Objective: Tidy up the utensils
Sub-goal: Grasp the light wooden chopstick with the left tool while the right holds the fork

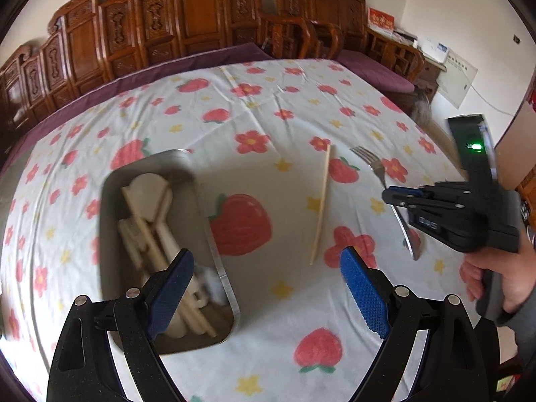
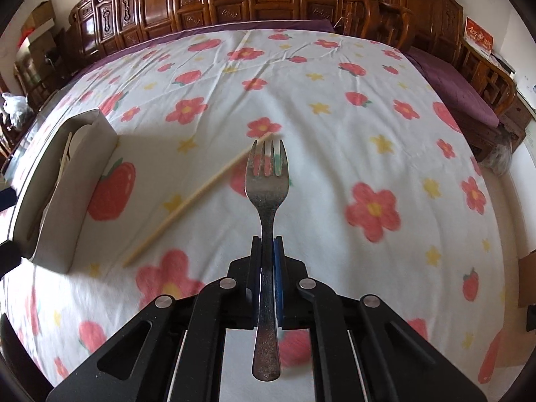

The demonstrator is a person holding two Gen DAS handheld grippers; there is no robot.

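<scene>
One metal fork (image 2: 266, 197) is pinched by its handle in the right gripper (image 2: 267, 244), jaws nearly shut on it, tines forward above the cloth. To finish well, carry it level to the steel tray (image 1: 214, 234) (already holding pale wooden utensils (image 1: 147, 221)) and lower it lengthwise before letting go. Left gripper (image 1: 268, 288) hangs wide open and empty near the tray. A lone chopstick (image 1: 321, 204) lies on the strawberry-print tablecloth (image 1: 268, 107); carved wooden chairs (image 1: 187, 16) line the wall.
</scene>
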